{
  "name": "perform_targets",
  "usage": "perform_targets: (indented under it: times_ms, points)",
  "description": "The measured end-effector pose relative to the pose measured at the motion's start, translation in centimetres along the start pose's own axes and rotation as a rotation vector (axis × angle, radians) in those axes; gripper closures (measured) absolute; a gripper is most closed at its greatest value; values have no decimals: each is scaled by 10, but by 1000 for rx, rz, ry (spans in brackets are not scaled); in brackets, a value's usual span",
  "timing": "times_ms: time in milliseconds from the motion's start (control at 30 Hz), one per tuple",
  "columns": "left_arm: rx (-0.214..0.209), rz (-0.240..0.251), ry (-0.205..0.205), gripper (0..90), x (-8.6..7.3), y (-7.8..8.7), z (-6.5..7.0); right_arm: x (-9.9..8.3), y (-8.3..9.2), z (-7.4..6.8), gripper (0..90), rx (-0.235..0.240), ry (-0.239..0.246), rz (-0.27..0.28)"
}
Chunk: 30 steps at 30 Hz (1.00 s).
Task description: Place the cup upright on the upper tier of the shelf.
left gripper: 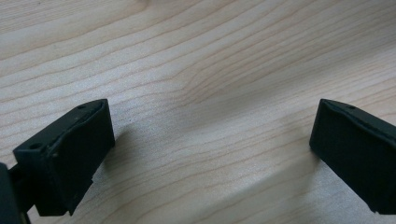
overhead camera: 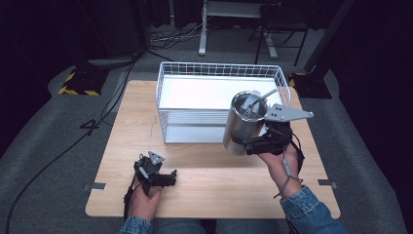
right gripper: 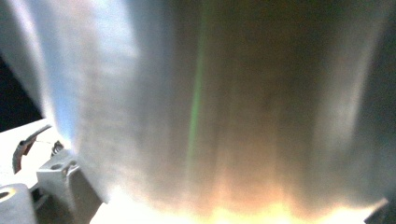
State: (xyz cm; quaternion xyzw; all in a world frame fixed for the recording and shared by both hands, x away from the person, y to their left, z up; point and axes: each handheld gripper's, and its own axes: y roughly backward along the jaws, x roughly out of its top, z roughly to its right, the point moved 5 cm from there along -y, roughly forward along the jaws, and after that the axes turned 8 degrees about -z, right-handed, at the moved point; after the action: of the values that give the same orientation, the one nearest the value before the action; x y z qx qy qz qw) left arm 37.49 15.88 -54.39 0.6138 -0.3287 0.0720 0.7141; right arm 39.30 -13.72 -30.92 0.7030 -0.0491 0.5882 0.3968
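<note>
A shiny steel canister hangs tilted above the table, just in front of the right front corner of a white wire basket. A metal utensil handle pokes out of its open top. My right gripper is shut on the canister's lower side, and the brushed metal wall sits close up in the right gripper view. My left gripper rests low on the wooden table at the front left. It is open, with bare wood between its black jaws.
The basket stands at the back middle of the table and looks empty, with a white floor. Cables run across the grey floor to the left, and chair and desk legs stand behind the table.
</note>
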Motion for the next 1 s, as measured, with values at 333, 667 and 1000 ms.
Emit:
perform_targets:
  times_ms: [333,667,1000]
  points:
    - [2,0,0,4,0,0,0,26,2,9,36,-15,6,4]
    - [1,0,-1,4,0,0,0,55,0,17,36,-16,15,9]
    - [3,-1,-1,4,0,0,0,75,-20,44,36,-82,26,-6]
